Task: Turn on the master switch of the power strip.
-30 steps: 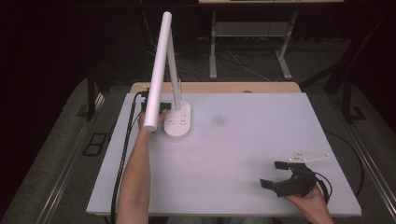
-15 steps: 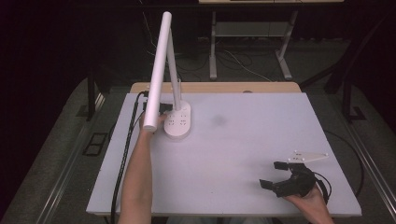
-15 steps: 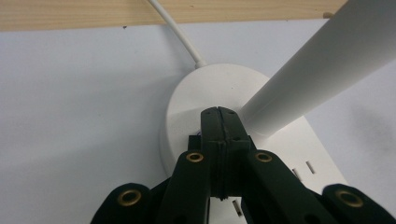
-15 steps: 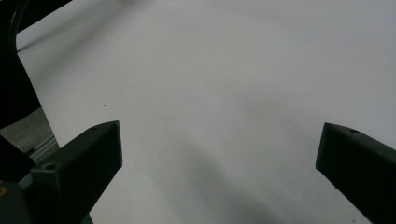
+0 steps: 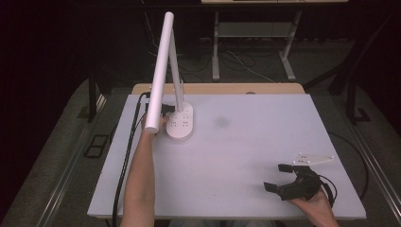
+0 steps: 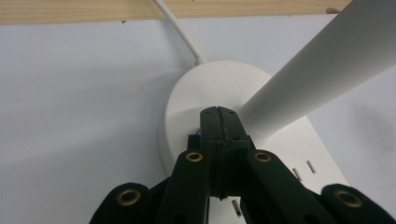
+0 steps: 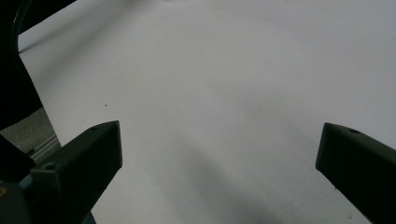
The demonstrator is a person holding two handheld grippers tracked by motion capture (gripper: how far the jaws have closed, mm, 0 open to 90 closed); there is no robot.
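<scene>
A white desk lamp stands at the table's far left, on an oval base (image 5: pixel 180 124) with socket slots. Its long tube head (image 5: pixel 160 71) leans toward the camera. My left gripper (image 6: pixel 218 112) is shut, its jaws pressed together with nothing between them. Their tips rest over the lamp base (image 6: pixel 187 102), right beside the foot of the lamp's arm (image 6: pixel 327 70). In the high view the left forearm (image 5: pixel 142 175) reaches up to the base, and the lamp head hides most of that gripper. My right gripper (image 5: pixel 276 176) sits low at the table's near right, open and holding nothing, jaws (image 7: pixel 222 140) wide over bare tabletop.
A white cord (image 6: pixel 180 32) runs from the lamp base toward the wooden strip (image 5: pixel 217 88) at the table's far edge. A black cable (image 5: pixel 126 156) trails along the left side of the white table (image 5: pixel 236 142). Another desk's legs (image 5: pixel 215 47) stand on the floor behind.
</scene>
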